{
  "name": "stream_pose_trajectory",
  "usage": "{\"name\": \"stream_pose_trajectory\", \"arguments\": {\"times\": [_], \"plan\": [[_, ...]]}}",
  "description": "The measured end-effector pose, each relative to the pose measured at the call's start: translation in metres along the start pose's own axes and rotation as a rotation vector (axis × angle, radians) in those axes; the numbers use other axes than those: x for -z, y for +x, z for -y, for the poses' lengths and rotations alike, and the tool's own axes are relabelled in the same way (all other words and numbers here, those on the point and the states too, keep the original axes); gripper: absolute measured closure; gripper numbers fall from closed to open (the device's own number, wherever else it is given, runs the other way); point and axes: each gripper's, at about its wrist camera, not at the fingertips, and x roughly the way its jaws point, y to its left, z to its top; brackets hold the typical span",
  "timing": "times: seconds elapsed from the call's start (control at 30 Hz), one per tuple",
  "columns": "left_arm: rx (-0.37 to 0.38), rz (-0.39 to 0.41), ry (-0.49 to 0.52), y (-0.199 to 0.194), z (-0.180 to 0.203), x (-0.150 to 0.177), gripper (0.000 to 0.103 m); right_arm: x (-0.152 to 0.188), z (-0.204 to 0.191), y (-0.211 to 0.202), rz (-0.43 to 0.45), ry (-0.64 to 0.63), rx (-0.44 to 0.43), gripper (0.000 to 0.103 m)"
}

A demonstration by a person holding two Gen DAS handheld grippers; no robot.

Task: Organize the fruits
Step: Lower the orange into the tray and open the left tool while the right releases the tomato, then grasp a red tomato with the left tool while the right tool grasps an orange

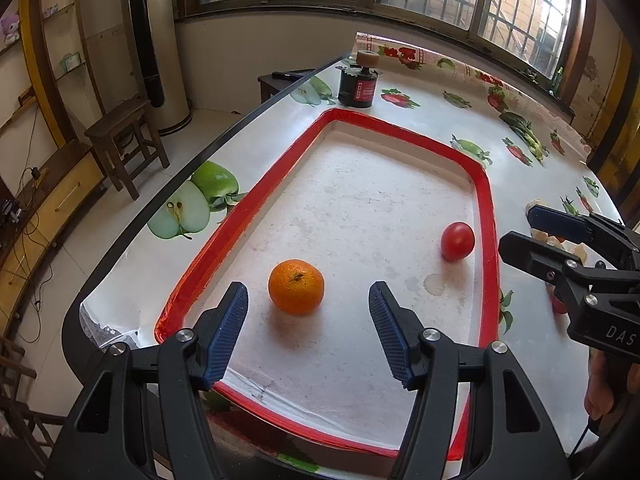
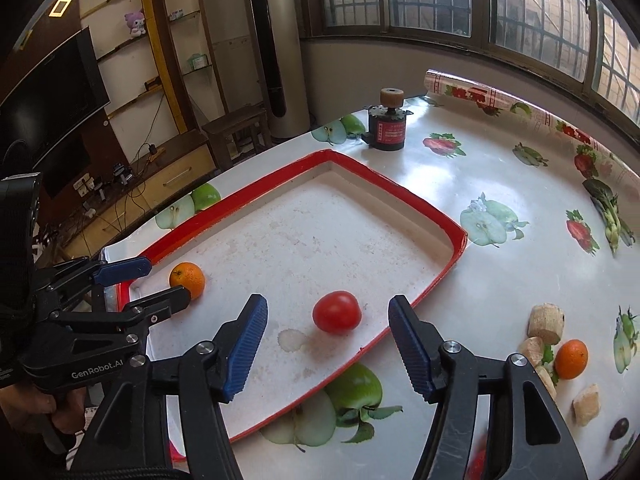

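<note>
An orange [image 1: 296, 287] lies inside the red-rimmed white tray [image 1: 248, 216], just ahead of my left gripper [image 1: 308, 298], whose blue pads stand open and apart from it. A red tomato [image 2: 337, 312] rests in the same tray [image 2: 420, 200] near its right rim, in front of my right gripper [image 2: 328, 310], which is open with its pads clear of the fruit. The tomato [image 1: 457, 241] and the right gripper [image 1: 516, 232] also show in the left wrist view. The orange [image 2: 187, 280] and the left gripper [image 2: 160, 280] appear at the left of the right wrist view.
A second orange [image 2: 571, 359], several pale cork-like chunks [image 2: 546, 323] and a small dark fruit [image 2: 619, 429] lie on the fruit-print tablecloth right of the tray. A black motor-like cylinder [image 1: 357, 82] stands beyond the tray. The table edge runs along the left, with a wooden stool [image 1: 124, 140] below.
</note>
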Motion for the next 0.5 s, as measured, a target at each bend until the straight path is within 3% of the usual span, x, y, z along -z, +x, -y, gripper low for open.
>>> {"name": "stream_pose_trajectory", "arguments": {"times": [0.5], "plan": [[0.053, 0.026, 0.037, -0.024, 0.031, 0.007, 0.041, 0.044, 0.030, -0.057, 0.031, 0.066, 0.045, 0.032]]}}
